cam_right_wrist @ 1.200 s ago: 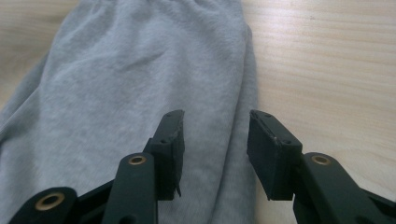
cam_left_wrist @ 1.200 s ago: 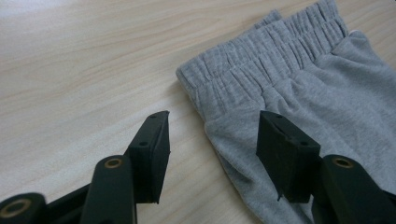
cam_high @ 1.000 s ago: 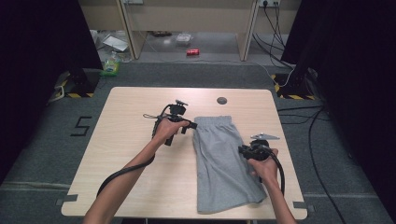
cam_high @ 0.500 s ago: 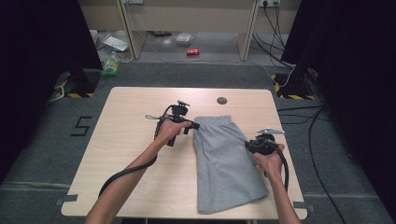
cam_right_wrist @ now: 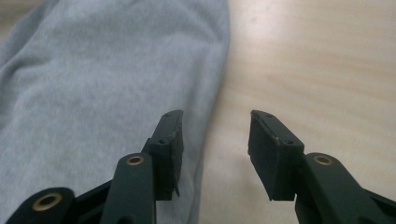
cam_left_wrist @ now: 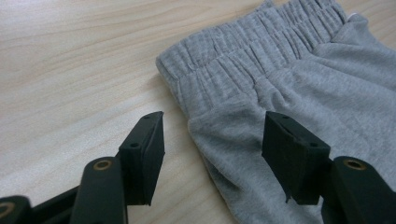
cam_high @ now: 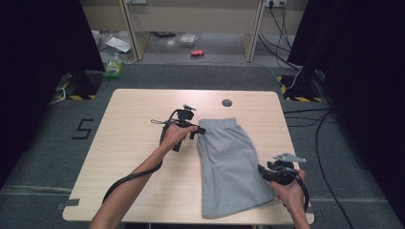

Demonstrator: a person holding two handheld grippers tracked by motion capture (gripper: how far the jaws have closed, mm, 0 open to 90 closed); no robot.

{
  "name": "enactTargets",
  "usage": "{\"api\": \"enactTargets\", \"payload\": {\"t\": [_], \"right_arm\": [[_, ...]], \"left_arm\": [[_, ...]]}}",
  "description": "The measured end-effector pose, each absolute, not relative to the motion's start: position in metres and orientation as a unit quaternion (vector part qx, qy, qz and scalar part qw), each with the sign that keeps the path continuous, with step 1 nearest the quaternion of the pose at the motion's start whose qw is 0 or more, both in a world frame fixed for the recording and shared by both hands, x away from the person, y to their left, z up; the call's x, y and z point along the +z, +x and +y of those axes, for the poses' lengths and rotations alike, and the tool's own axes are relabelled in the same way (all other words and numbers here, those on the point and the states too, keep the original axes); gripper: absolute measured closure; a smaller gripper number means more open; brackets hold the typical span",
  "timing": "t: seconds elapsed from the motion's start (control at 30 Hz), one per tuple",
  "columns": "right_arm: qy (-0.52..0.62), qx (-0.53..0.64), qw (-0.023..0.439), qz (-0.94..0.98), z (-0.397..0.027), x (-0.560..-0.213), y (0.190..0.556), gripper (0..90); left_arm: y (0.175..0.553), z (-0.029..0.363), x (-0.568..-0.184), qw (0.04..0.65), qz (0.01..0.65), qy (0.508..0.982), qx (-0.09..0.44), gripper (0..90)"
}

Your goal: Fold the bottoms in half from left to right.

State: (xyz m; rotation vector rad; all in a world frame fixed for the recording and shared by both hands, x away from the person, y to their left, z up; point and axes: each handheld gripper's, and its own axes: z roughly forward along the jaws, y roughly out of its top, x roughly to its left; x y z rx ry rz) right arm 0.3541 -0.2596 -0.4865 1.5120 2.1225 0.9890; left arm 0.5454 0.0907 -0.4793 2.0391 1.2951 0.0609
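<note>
Grey shorts (cam_high: 229,167) hem cut off behind right gripper (cam_high: 265,171), probably untouched.

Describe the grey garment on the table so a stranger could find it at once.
On the pale wooden table, look right of centre. The grey shorts lie flat there, elastic waistband at the far end, the only cloth on the table, unlike the small dark round disc beyond them.

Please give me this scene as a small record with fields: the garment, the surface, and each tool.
garment: grey jersey shorts, folded lengthwise, flat, elastic waistband far
surface: light wooden table
left tool: jaws open astride the waistband's near corner, holding nothing
right tool: jaws just opening, holding nothing, over the shorts' right edge
</note>
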Motion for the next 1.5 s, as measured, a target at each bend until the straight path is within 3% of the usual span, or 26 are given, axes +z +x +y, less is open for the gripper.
{"api": "enactTargets", "payload": {"t": [0.27, 0.43, 0.67, 0.83, 1.07, 1.33, 1.5], "right_arm": [[0.516, 0.341, 0.172, 0.767, -0.246, -0.489, 0.345, 54.0], [0.503, 0.313, 0.183, 0.785, -0.235, -0.492, 0.344, 64.6], [0.535, 0.334, 0.161, 0.759, -0.252, -0.499, 0.349, 70.1], [0.553, 0.333, 0.172, 0.744, -0.257, -0.497, 0.346, 55.7], [0.524, 0.373, 0.198, 0.740, -0.239, -0.476, 0.335, 51.0], [0.474, 0.403, 0.164, 0.766, -0.200, -0.477, 0.304, 47.3], [0.433, 0.410, 0.145, 0.790, -0.170, -0.483, 0.289, 46.7]], "left_arm": [[0.544, 0.091, -0.482, 0.353, 0.502, 0.789, 0.022, 38.5], [0.544, 0.091, -0.483, 0.352, 0.504, 0.788, 0.019, 38.5], [0.546, 0.090, -0.483, 0.354, 0.507, 0.786, 0.020, 38.5], [0.546, 0.089, -0.481, 0.356, 0.506, 0.786, 0.020, 39.2], [0.548, 0.086, -0.487, 0.347, 0.507, 0.789, 0.025, 41.7], [0.551, 0.070, -0.494, 0.329, 0.491, 0.804, 0.065, 56.8], [0.553, 0.062, -0.493, 0.302, 0.468, 0.824, 0.104, 59.0]]}}
